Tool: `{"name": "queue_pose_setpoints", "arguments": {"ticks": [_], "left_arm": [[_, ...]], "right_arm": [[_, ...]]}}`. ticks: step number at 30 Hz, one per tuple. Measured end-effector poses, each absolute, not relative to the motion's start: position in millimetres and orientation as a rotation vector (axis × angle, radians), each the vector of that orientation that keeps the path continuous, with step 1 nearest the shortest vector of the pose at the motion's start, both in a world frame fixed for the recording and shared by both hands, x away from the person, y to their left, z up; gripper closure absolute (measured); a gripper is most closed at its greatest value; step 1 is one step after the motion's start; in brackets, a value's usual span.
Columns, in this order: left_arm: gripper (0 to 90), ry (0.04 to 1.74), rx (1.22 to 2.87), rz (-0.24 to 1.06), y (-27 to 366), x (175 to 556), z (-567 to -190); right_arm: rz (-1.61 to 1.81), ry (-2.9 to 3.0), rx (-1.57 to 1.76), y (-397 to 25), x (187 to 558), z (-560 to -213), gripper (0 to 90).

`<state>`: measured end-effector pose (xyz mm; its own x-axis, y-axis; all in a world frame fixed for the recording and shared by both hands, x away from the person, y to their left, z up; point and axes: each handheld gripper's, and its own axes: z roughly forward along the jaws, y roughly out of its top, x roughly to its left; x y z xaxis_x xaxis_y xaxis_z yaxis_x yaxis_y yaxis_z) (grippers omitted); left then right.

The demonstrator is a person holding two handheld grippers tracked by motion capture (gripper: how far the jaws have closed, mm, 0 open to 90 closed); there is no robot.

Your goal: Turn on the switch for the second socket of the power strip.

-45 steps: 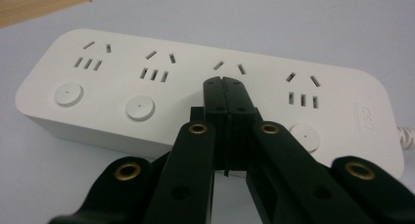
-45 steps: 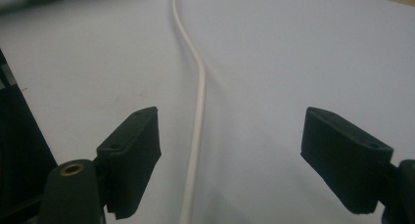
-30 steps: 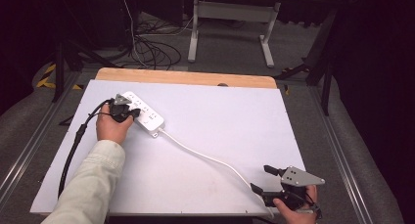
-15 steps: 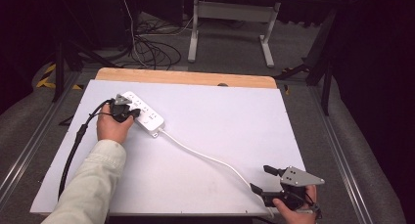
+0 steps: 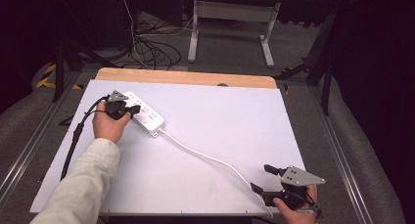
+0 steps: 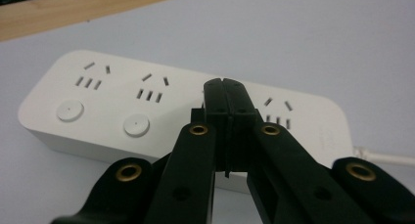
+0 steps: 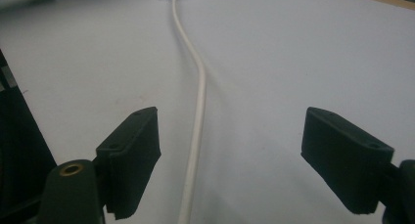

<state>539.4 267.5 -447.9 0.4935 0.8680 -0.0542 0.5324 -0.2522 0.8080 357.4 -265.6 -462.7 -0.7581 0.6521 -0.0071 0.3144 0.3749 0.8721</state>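
Two hand-held black grippers work over a white-covered worktop (image 5: 205, 136). The left gripper (image 5: 128, 108), fingers pressed together with nothing between them, sits with its tips over a white rectangular plastic power strip (image 6: 98, 94) at the far left of the worktop, near a round switch button (image 6: 136, 124). The right gripper (image 7: 230, 160), fingers wide apart, straddles the strip's white round cable (image 7: 198, 111) near the front right edge. Risks, as judged: a downward press may skid the light strip sideways; closing on the thin cable and pulling may drag the strip from under the left tips.
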Motion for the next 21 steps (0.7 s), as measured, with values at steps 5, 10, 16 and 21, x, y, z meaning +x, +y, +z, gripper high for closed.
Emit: {"name": "queue_pose_setpoints", "arguments": {"ticks": [5,10,16,21], "left_arm": [[89.8,1.135,1.942,0.548,271.1,530.4,-435.0],[89.8,1.129,1.941,0.523,272.2,526.1,-427.1],[89.7,1.089,1.945,0.549,268.8,519.2,-416.4],[72.0,1.098,1.913,0.557,266.0,512.6,-410.7]], "right_arm": [[1.336,2.292,0.835,-264.9,356.6,-462.1,22.6],[1.333,2.295,0.837,-264.3,357.5,-462.4,22.6],[1.329,2.297,0.842,-264.4,357.8,-463.0,22.5],[1.333,2.292,0.840,-264.7,356.9,-462.3,22.5]]}}
